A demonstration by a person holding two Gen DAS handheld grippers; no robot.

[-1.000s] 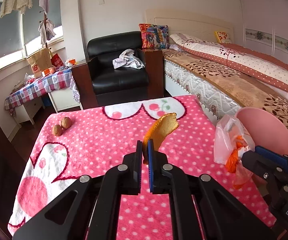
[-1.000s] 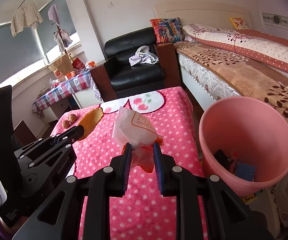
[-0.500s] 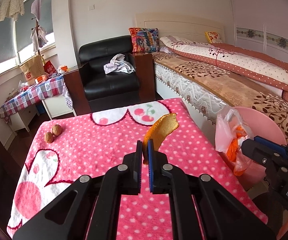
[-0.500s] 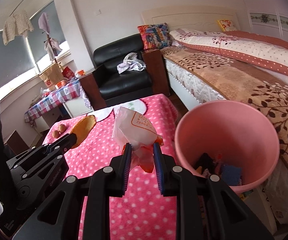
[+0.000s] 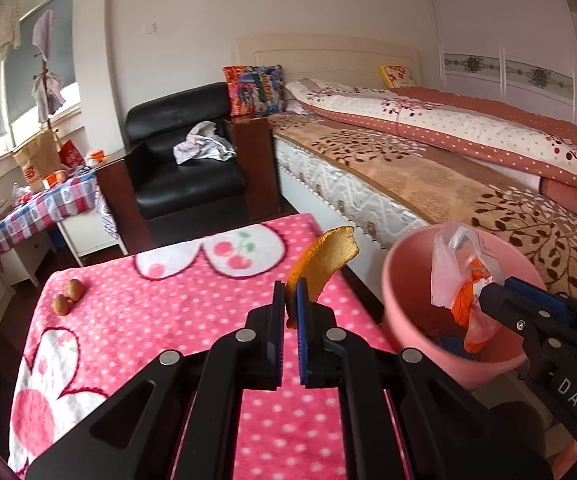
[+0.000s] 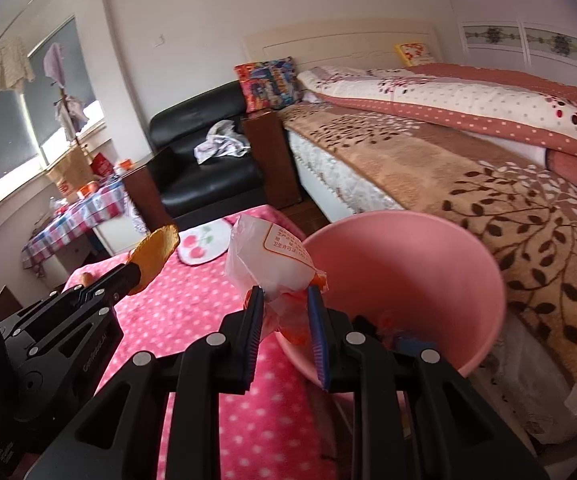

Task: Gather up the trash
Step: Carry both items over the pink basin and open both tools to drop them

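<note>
Both hands are carrying trash to the pink bin point(image 6: 428, 264) just right of the tabletop point(image 5: 160, 320). The right gripper point(image 6: 286, 312) pinches a crumpled plastic bag point(image 6: 272, 256) at the bin's near rim; the left gripper point(image 5: 290, 312) is clamped on an orange peel point(image 5: 324, 256) above the tabletop's right edge. Next, each should move over the opening and let go. The bin's contents are hard to make out.

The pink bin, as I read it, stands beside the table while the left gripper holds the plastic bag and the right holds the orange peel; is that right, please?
Not quite: the grippers are swapped. The left gripper is shut on the orange peel, as the left wrist view shows, and the right gripper is shut on the plastic bag, as the right wrist view shows. The pink bin does stand beside the table.
</note>
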